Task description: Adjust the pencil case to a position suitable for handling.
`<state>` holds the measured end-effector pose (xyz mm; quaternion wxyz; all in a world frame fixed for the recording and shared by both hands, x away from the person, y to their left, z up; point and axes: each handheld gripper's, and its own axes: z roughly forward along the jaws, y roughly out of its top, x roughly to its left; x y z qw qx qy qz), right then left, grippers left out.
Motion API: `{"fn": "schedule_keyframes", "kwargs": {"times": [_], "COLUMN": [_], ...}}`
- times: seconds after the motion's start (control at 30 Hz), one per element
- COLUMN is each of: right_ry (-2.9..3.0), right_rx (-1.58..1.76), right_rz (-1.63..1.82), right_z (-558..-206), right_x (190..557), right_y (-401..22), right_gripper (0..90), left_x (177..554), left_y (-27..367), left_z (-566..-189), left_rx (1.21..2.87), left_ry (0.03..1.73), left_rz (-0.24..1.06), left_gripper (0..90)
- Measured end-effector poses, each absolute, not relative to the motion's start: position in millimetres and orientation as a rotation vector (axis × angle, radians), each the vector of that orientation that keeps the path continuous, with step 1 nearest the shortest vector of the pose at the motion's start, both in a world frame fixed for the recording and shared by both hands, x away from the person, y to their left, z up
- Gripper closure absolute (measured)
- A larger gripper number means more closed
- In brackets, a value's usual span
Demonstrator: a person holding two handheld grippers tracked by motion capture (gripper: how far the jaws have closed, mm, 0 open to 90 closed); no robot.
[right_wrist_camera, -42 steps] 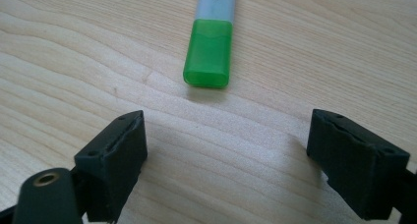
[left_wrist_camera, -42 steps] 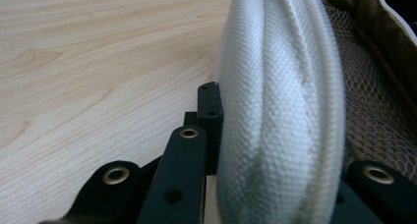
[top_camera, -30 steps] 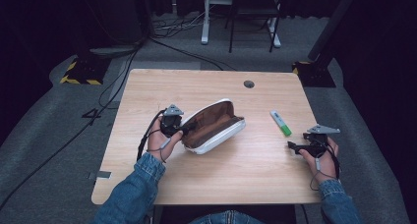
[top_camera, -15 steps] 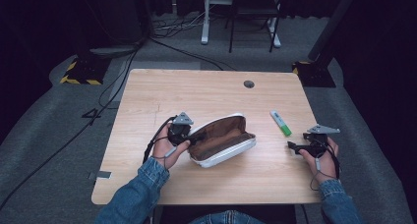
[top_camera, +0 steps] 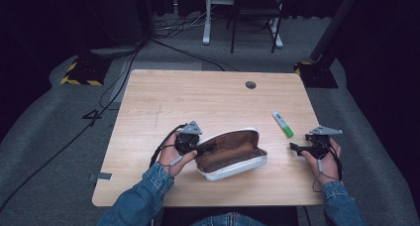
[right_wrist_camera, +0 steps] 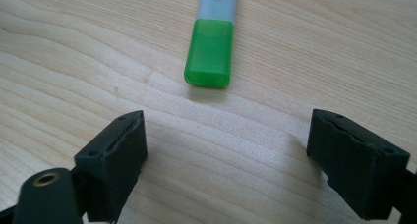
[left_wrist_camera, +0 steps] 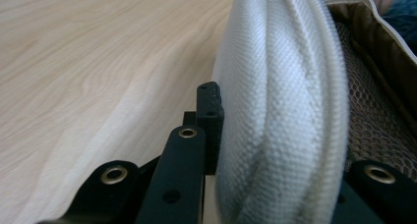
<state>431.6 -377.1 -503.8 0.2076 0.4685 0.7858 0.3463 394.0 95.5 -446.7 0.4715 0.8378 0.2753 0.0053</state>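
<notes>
On table, near front edge: white pouch [top_camera: 232, 155], unzipped, brown lining up.
Left gripper [top_camera: 202, 148]: jaws clamped on pouch's left rim, white wall pinched between them.
Highlighter [top_camera: 282, 124]: right of pouch, apart, green cap.
Right gripper [top_camera: 295, 147]: jaws wide, empty, just short of cap.
Table [top_camera: 198, 97]: pale wood.

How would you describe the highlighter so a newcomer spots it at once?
Start at the wooden table and go to its right side, between the open pouch and the right gripper. The highlighter lies flat there, untouched: a short pale stick with a bright green cap, the sole green thing on the table.
</notes>
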Motion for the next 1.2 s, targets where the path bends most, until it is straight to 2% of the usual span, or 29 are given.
{"fn": "schedule_keyframes", "kwargs": {"times": [0.43, 1.0, 1.07, 1.13, 1.2], "right_ry": [2.188, 2.191, 2.192, 2.191, 2.191], "right_rx": [1.304, 1.303, 1.302, 1.303, 1.303], "right_rz": [0.964, 0.966, 0.966, 0.966, 0.967], "right_z": [-504, -504, -504, -504, -504], "right_x": [432, 431, 431, 431, 431], "right_y": [-377, -377, -377, -377, -377], "right_gripper": [15.6, 15.5, 15.5, 15.6, 15.5], "left_x": [396, 403, 403, 403, 402], "left_y": [88, 97, 97, 97, 96], "left_z": [-462, -474, -474, -474, -474], "left_rx": [2.080, 2.132, 2.126, 2.116, 2.113], "left_ry": [0.646, 0.702, 0.701, 0.705, 0.715], "left_rz": [-0.051, -0.034, -0.022, 0.005, 0.007], "left_gripper": [82.6, 78.3, 74.1, 59.5, 50.3]}}
